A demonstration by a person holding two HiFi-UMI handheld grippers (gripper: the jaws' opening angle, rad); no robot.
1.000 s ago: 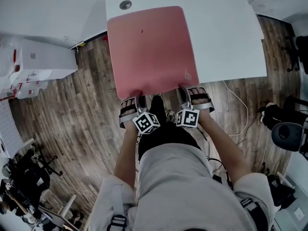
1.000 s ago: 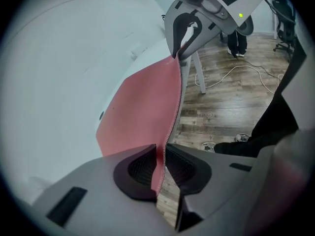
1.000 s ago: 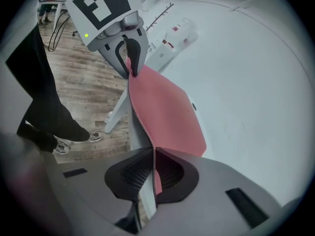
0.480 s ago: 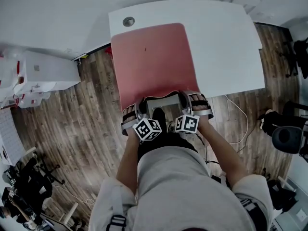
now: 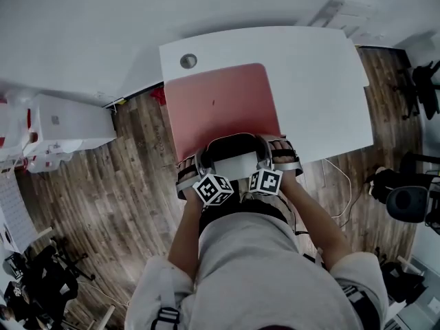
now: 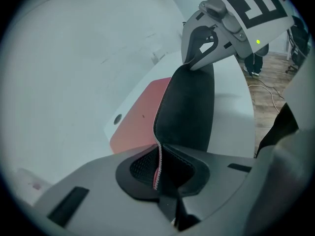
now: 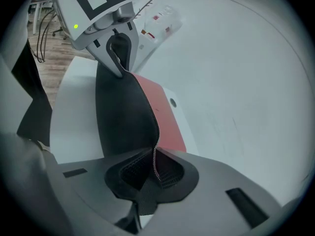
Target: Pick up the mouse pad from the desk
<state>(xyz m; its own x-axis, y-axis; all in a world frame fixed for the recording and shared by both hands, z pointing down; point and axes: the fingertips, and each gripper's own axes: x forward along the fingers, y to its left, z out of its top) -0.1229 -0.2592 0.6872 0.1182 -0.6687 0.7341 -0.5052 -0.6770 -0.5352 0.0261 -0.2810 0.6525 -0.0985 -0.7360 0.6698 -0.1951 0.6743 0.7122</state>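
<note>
The mouse pad (image 5: 221, 104) is red on top and black underneath, and lies on the white desk (image 5: 323, 81). Its near edge is raised and curls back, showing the black underside (image 5: 234, 147). My left gripper (image 5: 198, 163) is shut on the near left part of that edge, my right gripper (image 5: 271, 157) on the near right part. In the left gripper view the stitched edge of the mouse pad (image 6: 189, 112) runs into the left gripper (image 6: 158, 168), with the right gripper (image 6: 197, 63) clamped farther along. The right gripper view shows the mouse pad (image 7: 123, 117) pinched in the right gripper (image 7: 155, 168).
A round cable hole (image 5: 188, 61) sits in the desk's far left corner. A white cabinet (image 5: 62, 126) stands left of the desk on the wooden floor (image 5: 137, 177). Cables (image 5: 340, 184) and a dark chair (image 5: 411, 199) lie to the right.
Both grippers have drawn back toward the person and risen, lifting the pad's near edge so it folds up and shows its black underside. Less red surface lies flat on the desk.
</note>
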